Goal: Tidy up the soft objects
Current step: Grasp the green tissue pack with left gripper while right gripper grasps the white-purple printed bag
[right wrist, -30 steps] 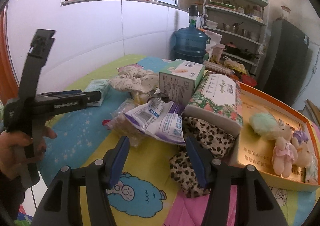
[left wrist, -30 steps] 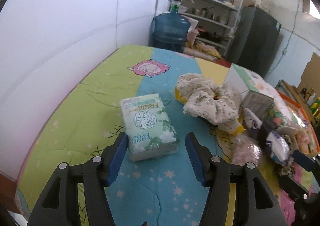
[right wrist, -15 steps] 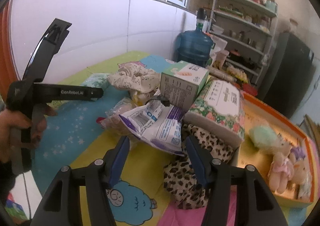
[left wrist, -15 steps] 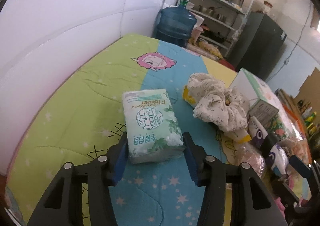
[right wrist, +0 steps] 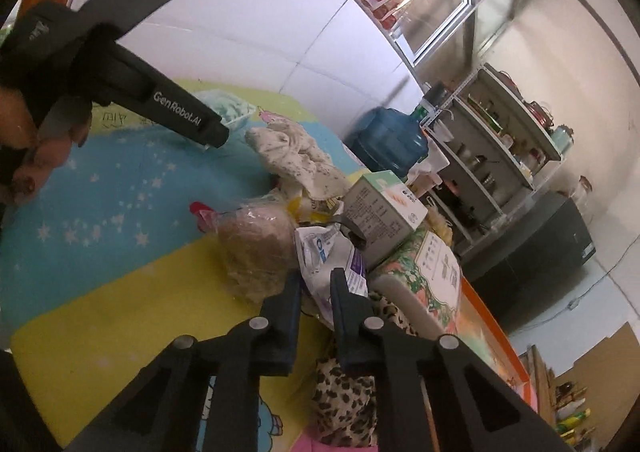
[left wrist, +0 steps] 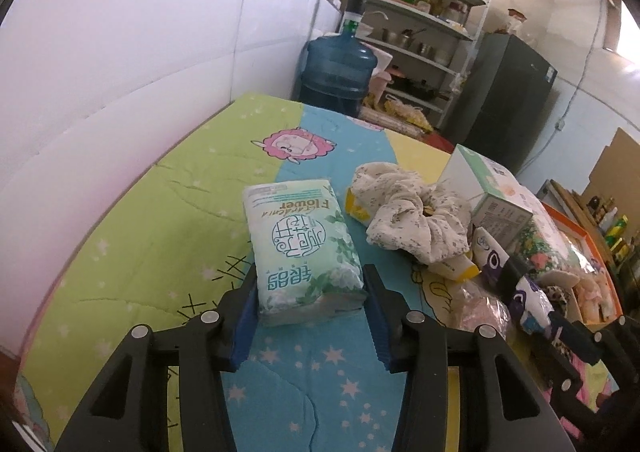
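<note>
At a quilt-covered table (left wrist: 132,236), the left gripper (left wrist: 308,294) straddles the near end of a green tissue pack (left wrist: 298,240), its blue pads touching or all but touching the pack's two long sides. The pack lies flat on the blue stripe of the quilt, its long axis running straight away from the jaws, so the grip falls across its short width at the end nearest the holder. Whether the pads are already pressing in cannot be told; the wrapper shows no clear dent.

To the right of the pack sits the clutter: a floral scrunchie (left wrist: 412,212), a small carton (left wrist: 492,192) and a white-and-purple pouch (right wrist: 332,256), with an orange tray (left wrist: 600,252) beyond.

The right gripper (right wrist: 316,288) is tilted over that heap, jaws drawn narrow around the edge of the pouch; they look to be pinching it, though the contact is partly hidden. Beside it lie a clear bag of brownish stuff (right wrist: 252,240) and a leopard-print cloth (right wrist: 344,392).

The left gripper is plainly the nearer to the tissue pack. A lift from one end would likely let the soft pack droop at its far end.
</note>
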A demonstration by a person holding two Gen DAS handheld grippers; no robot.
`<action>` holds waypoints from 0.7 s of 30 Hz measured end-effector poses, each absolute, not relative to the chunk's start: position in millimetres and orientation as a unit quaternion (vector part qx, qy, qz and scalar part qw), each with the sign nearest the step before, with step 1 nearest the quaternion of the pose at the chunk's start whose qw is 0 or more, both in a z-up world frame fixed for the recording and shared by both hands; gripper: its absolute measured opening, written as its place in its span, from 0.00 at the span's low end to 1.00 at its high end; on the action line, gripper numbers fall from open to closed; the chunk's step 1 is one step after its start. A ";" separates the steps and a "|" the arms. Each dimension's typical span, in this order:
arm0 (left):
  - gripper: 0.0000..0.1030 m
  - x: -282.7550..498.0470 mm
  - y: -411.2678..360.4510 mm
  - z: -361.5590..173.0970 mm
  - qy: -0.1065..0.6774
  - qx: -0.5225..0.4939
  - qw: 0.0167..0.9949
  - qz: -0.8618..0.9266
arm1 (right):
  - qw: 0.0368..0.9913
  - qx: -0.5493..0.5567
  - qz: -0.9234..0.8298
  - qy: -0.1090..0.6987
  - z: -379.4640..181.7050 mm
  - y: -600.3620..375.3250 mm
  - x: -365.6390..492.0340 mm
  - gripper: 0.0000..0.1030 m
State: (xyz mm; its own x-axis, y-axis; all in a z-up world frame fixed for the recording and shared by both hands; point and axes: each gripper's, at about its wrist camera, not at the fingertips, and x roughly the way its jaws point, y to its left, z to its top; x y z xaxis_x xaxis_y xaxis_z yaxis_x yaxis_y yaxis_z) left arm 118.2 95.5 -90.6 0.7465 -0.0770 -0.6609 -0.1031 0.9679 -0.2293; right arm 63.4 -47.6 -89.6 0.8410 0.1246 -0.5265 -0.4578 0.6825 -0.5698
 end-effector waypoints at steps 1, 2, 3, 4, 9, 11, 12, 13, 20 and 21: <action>0.48 116.2 96.0 -89.8 0.354 -0.127 0.927 0.006 | 0.891 -0.354 0.165 0.232 -88.4 -50.2 64.3 0.12; 0.48 114.5 96.4 -89.2 0.352 -0.127 0.927 0.006 | 0.893 -0.347 0.166 0.233 -86.2 -52.3 64.4 0.11; 0.48 112.8 97.0 -88.3 0.350 -0.128 0.928 0.006 | 0.896 -0.338 0.169 0.234 -83.7 -54.4 65.0 0.11; 0.48 111.2 97.5 -87.0 0.347 -0.128 0.929 0.006 | 0.899 -0.326 0.173 0.235 -79.9 -57.8 65.0 0.10; 0.48 100.2 96.5 -79.4 0.332 -0.128 0.934 0.006 | 0.912 -0.267 0.194 0.243 -65.0 -73.5 61.3 0.09; 0.48 95.9 94.8 -75.6 0.327 -0.126 0.937 0.004 | 0.918 -0.238 0.201 0.247 -59.4 -81.0 62.7 0.09; 0.48 93.2 94.1 -73.9 0.324 -0.124 0.938 0.004 | 0.920 -0.228 0.202 0.248 -57.6 -83.8 61.7 0.09; 0.48 91.7 93.3 -72.4 0.322 -0.123 0.939 0.004 | 0.922 -0.218 0.202 0.248 -55.9 -87.2 61.4 0.08; 0.48 77.6 85.4 -58.4 0.309 -0.114 0.944 -0.001 | 0.929 -0.198 0.210 0.230 -43.8 -93.3 44.8 0.07; 0.48 76.5 85.6 -56.9 0.307 -0.113 0.945 -0.002 | 0.930 -0.198 0.210 0.228 -41.7 -93.2 43.7 0.07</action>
